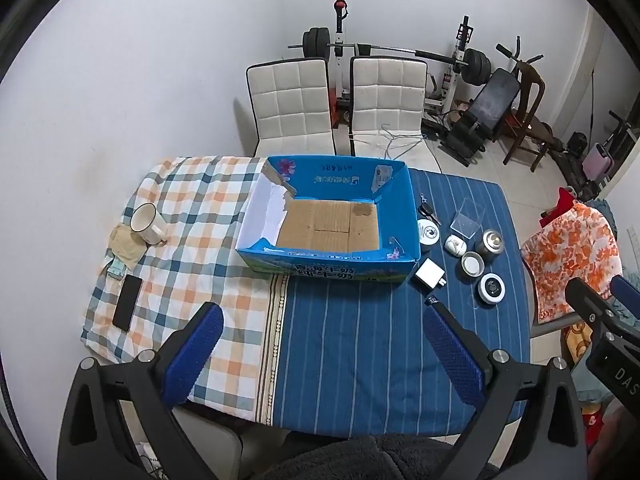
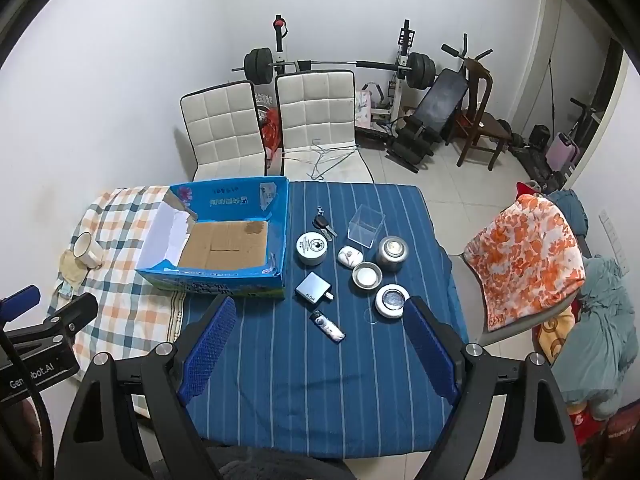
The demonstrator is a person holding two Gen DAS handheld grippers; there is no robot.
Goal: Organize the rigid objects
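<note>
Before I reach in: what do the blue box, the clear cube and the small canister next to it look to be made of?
Blue box: printed cardboard, glossy outside; bare brown corrugated floor and a torn flap show it. Clear cube: transparent, hard-edged, probably acrylic, possibly glass. Small canister: looks like brushed metal, grey with a bright reflective top.
</note>
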